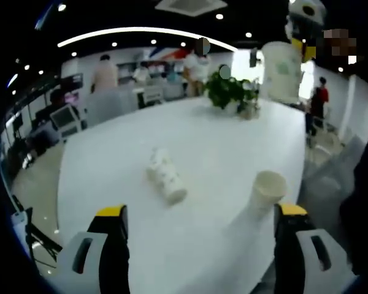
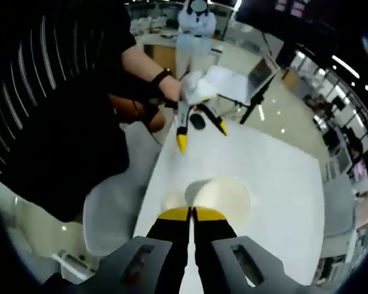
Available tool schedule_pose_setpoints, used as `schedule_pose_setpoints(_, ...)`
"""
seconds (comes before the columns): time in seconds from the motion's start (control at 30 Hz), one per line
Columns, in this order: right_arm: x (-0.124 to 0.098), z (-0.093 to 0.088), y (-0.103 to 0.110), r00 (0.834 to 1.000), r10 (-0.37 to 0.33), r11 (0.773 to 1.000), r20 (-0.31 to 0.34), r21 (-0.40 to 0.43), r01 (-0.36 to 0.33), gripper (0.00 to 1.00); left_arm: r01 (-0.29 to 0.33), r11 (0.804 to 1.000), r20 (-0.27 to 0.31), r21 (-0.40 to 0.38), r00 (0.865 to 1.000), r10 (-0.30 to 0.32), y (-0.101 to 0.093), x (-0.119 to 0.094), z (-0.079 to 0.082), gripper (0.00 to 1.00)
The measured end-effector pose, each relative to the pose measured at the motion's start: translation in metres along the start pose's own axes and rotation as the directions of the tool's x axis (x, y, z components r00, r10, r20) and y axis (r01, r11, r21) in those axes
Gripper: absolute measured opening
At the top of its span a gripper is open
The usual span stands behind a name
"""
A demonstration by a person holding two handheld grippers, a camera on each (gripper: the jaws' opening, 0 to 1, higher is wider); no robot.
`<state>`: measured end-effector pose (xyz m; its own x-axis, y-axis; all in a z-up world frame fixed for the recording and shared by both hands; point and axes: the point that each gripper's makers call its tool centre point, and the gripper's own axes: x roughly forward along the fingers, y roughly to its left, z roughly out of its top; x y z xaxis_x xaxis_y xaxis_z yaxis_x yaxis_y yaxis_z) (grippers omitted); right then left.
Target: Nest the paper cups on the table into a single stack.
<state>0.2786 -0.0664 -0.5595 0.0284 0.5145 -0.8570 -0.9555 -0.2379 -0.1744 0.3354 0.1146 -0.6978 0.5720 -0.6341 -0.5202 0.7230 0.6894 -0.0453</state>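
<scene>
Right gripper (image 2: 192, 213) fingers pinching cup (image 2: 224, 199) rim, left gripper (image 1: 202, 211) spread, empty

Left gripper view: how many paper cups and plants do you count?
White paper cups: 3 (lying patterned cup, perhaps several nested; upright cup; raised cup in the right claw)
Green potted plant: 1
Total: 4

No readable text, seemingly; views too blurred.
</scene>
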Motion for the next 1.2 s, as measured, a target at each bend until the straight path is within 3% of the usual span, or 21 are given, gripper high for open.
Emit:
schedule_pose_setpoints(0.2,0.038,-0.007,0.017,0.999,0.028,0.998,-0.030,-0.053,-0.029,0.00,-0.003,1.000,0.002,-0.009,1.000,0.003,-0.001,-0.001,-0.001,0.98)
schedule_pose_setpoints(0.4,0.068,-0.012,0.028,0.998,0.058,0.997,-0.036,-0.047,-0.060,0.00,-0.004,1.000,0.007,-0.003,1.000,0.004,-0.002,-0.001,0.002,0.98)
schedule_pose_setpoints(1.2,0.136,-0.054,0.043,0.984,0.101,0.982,-0.144,-0.145,-0.122,0.00,-0.024,0.999,0.015,-0.035,1.000,0.024,0.006,-0.007,0.002,0.97)
